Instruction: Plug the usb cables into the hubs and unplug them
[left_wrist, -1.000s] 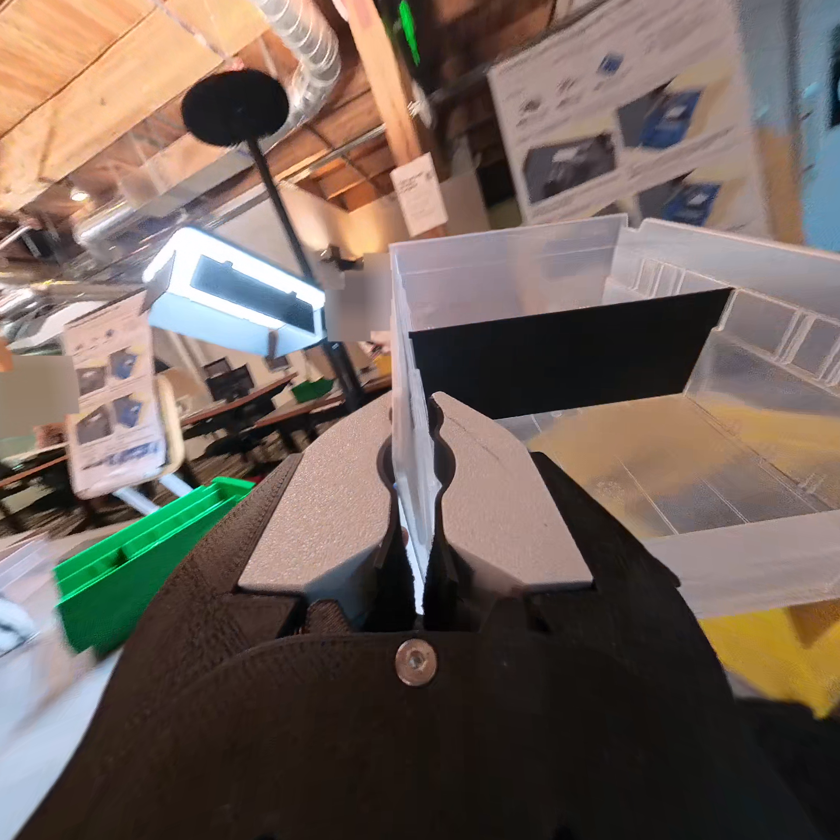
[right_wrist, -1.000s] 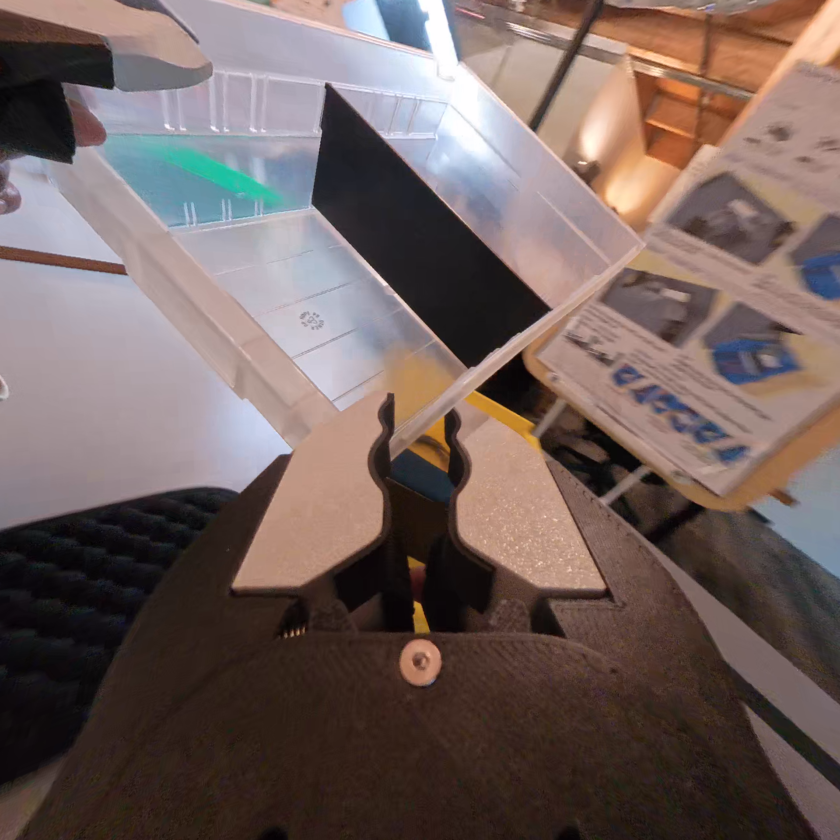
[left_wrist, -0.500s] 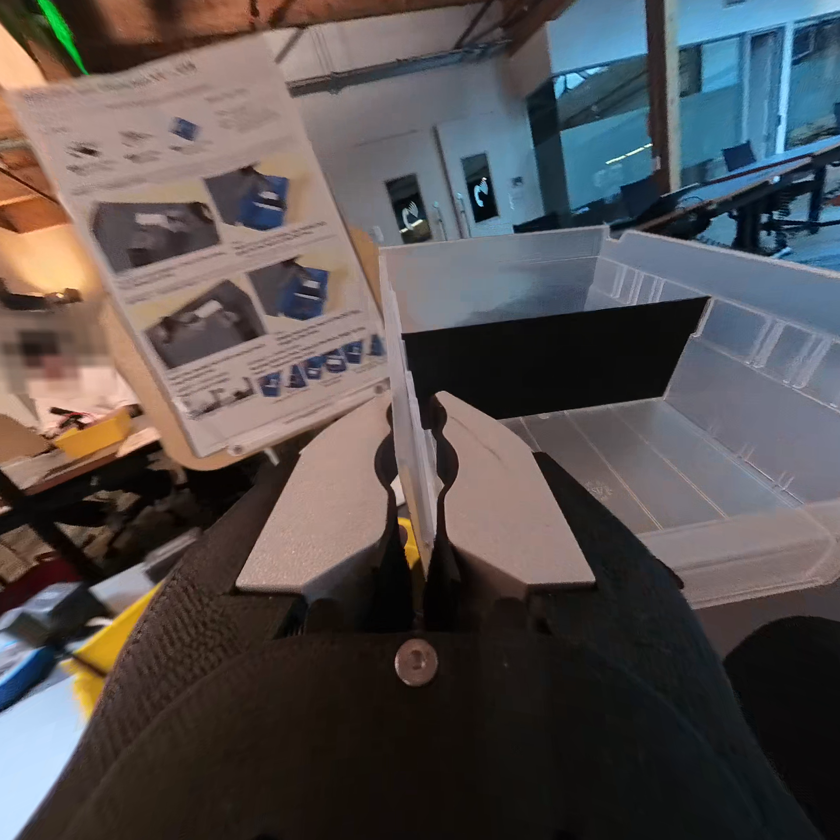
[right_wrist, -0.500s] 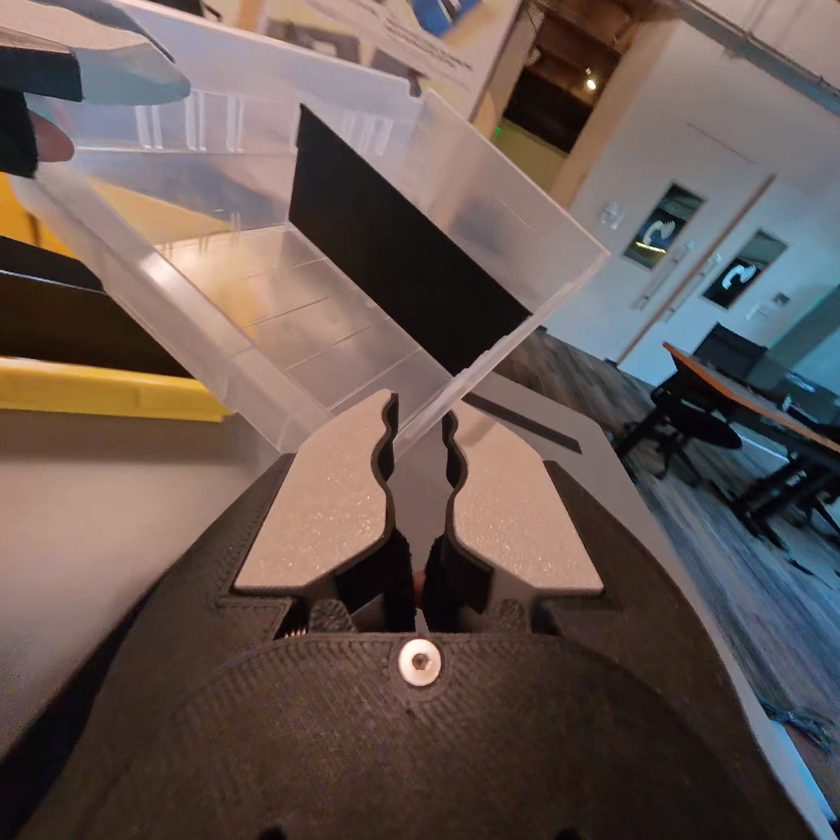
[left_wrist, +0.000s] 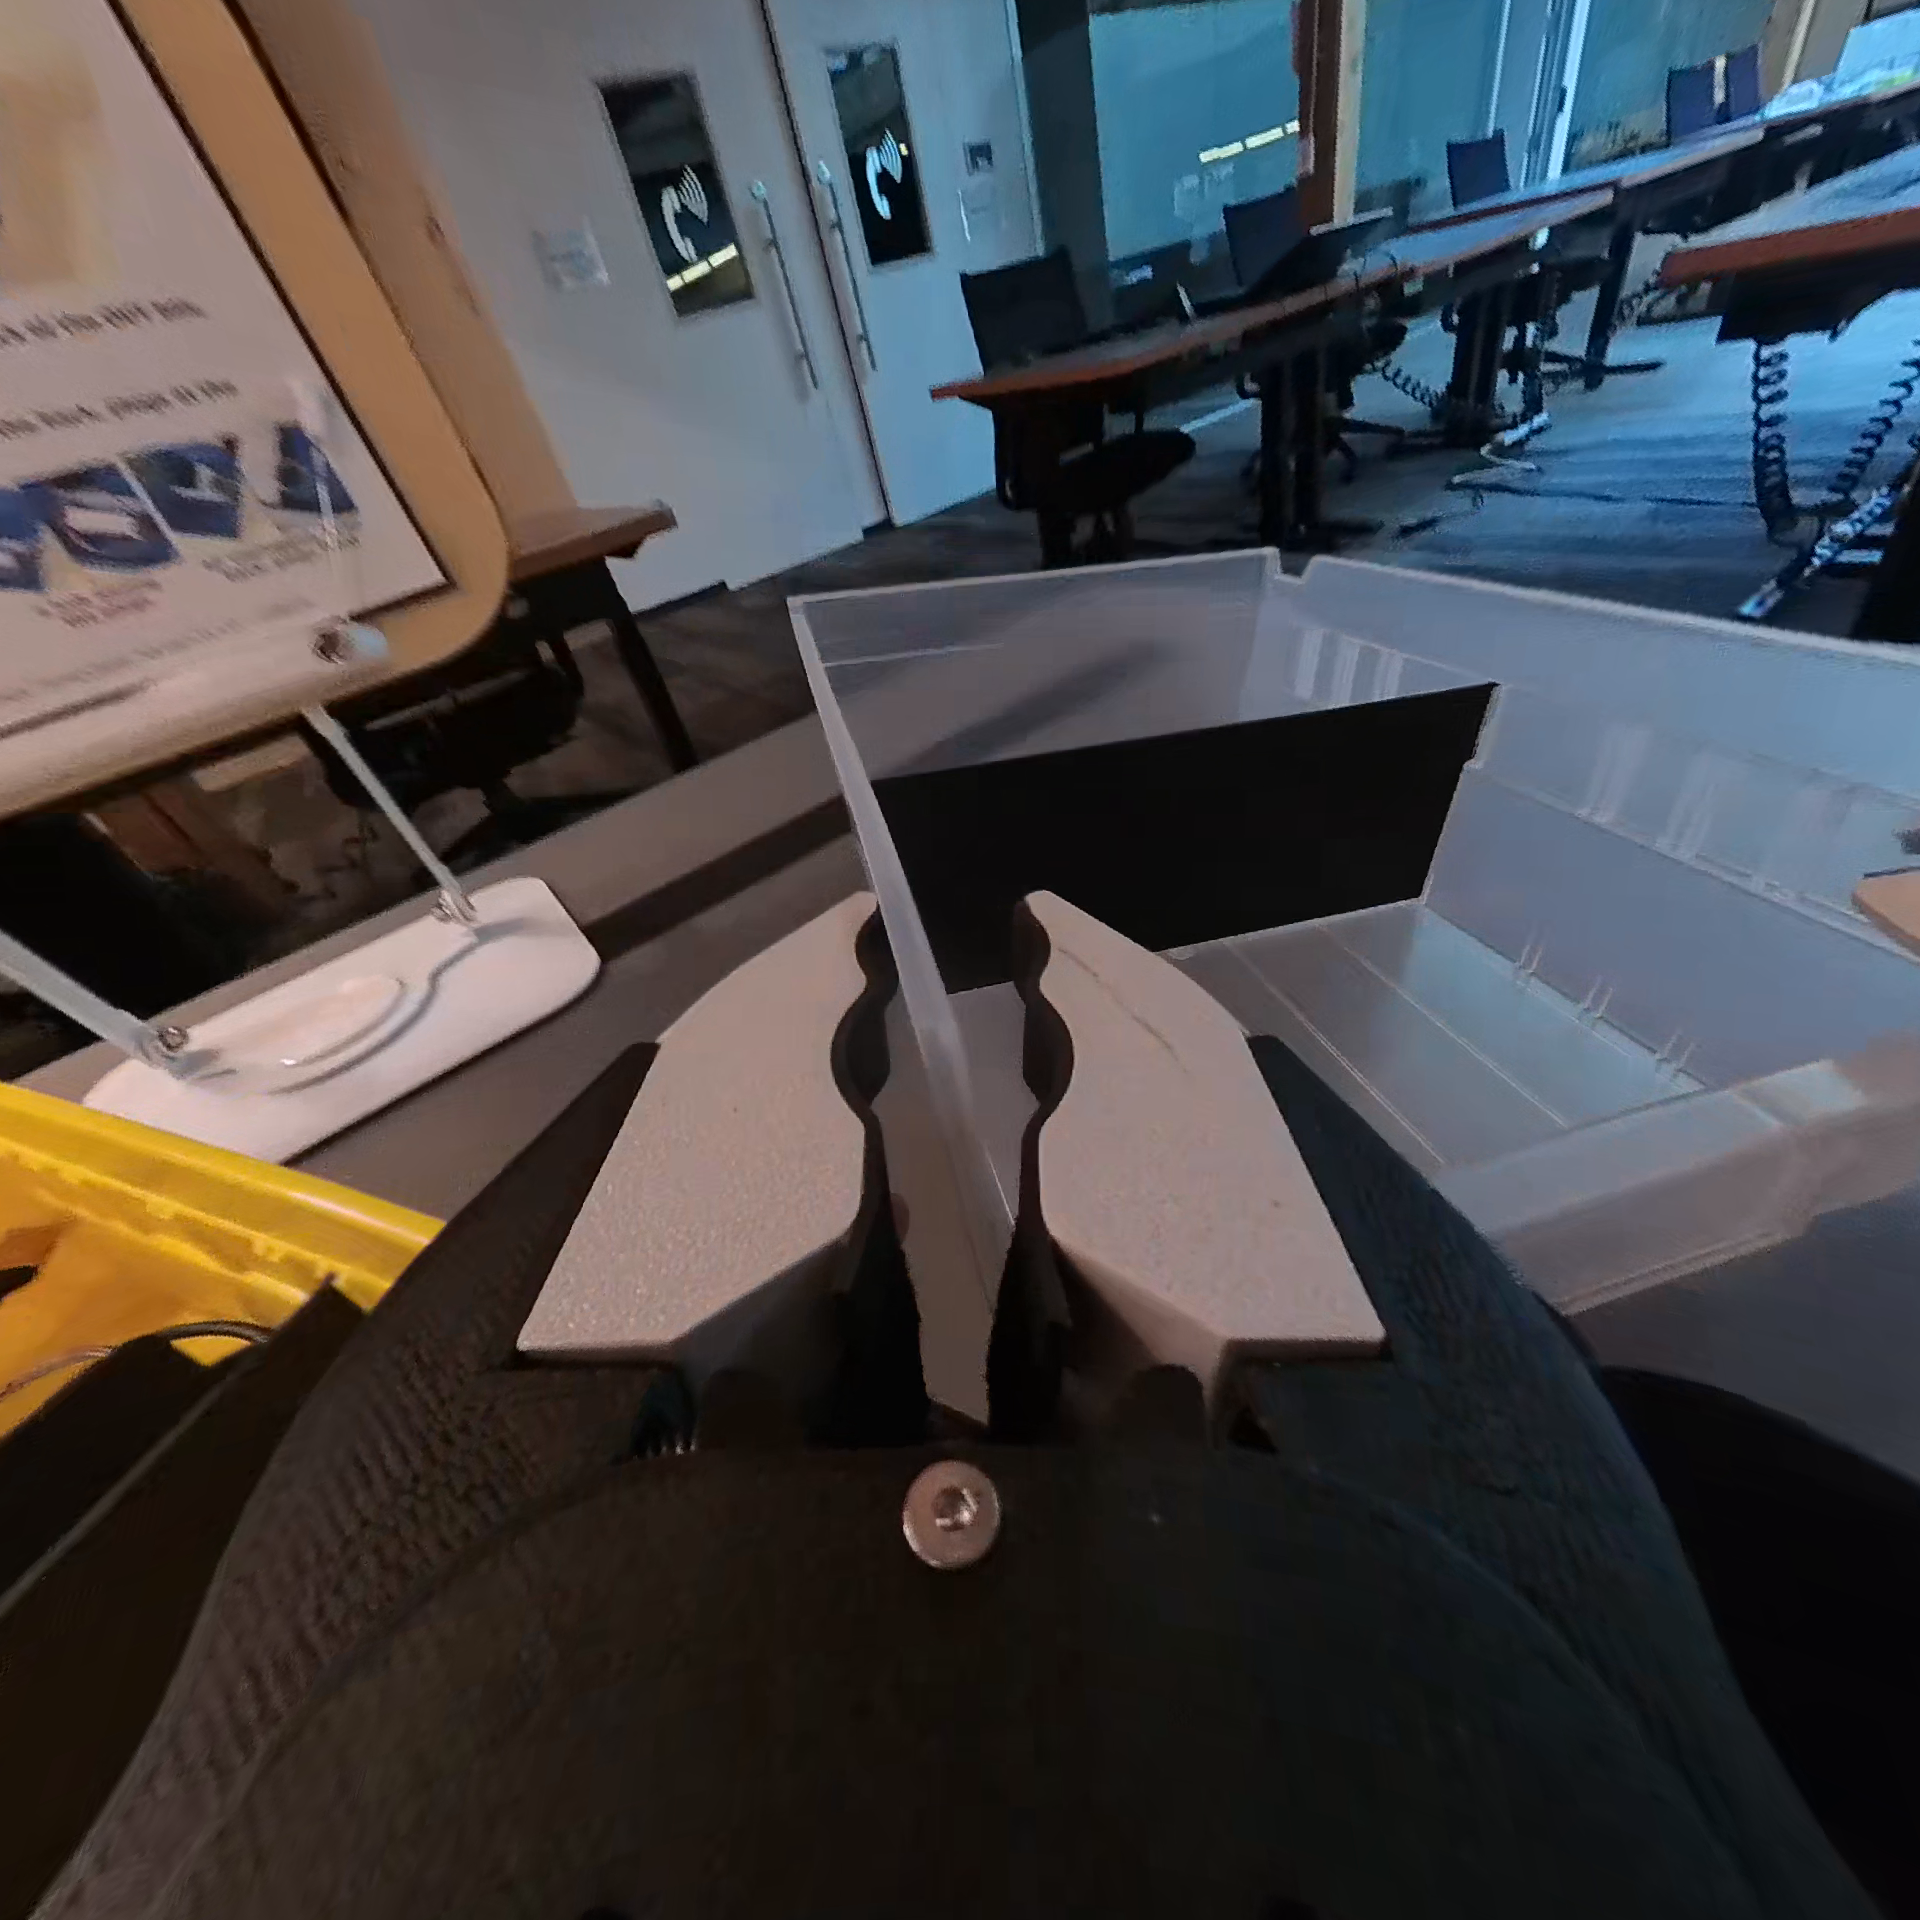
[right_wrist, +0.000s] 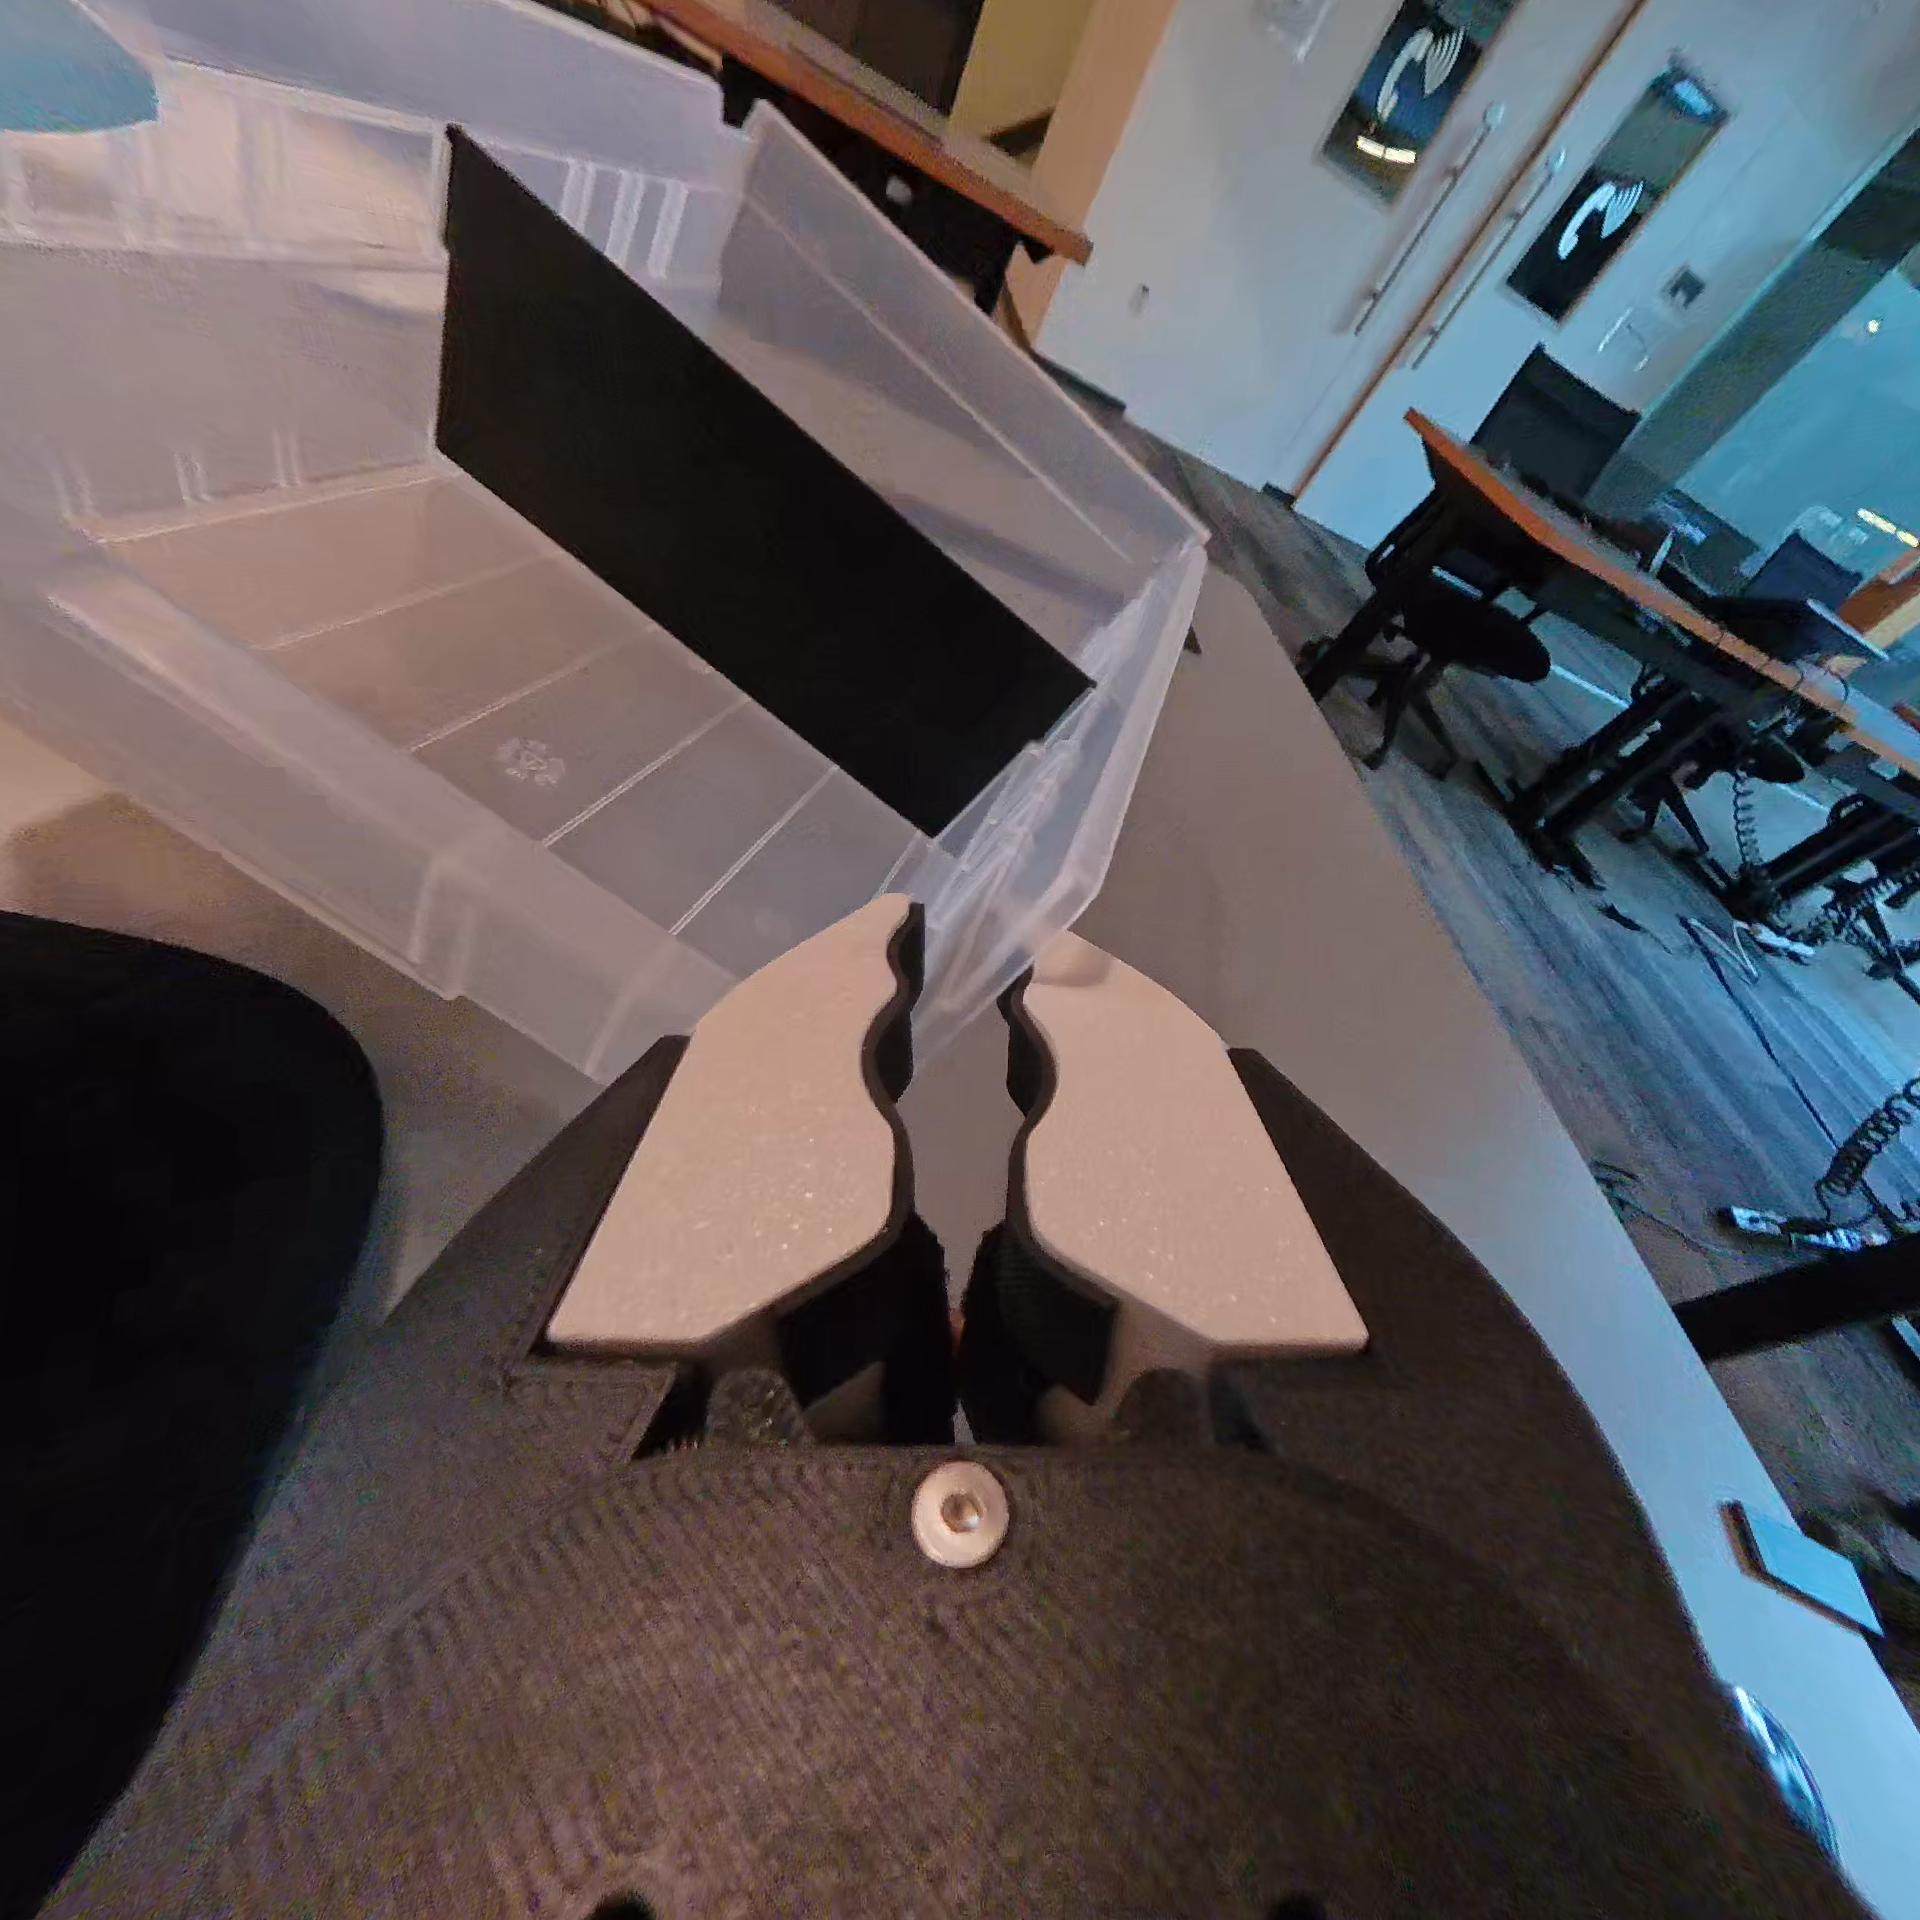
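Observation:
No usb cable or hub shows in either view. A clear plastic bin (left_wrist: 1621, 1049) with a black divider (left_wrist: 1164, 821) across it sits low over the grey table. My left gripper (left_wrist: 945, 925) is shut on the bin's left side wall, which runs between its fingers. My right gripper (right_wrist: 961, 935) is shut on the bin's (right_wrist: 416, 675) near right corner, where the thin wall bends. The divider (right_wrist: 727, 540) stands across the bin's middle. The bin is empty. A fingertip of the left gripper (right_wrist: 62, 73) shows at the bin's far corner in the right wrist view.
A yellow bin (left_wrist: 156, 1226) lies at my near left. A poster board (left_wrist: 208, 364) on a white stand base (left_wrist: 343, 1029) stands left of the clear bin. A black foam pad (right_wrist: 156, 1247) lies near left. The table edge (right_wrist: 1455, 1091) runs along the right. Desks and chairs (left_wrist: 1351, 343) stand beyond.
Both grippers have swung round and come down with the bin; the views turned from ceiling and poster to the room, and the bin now lies low over the table.

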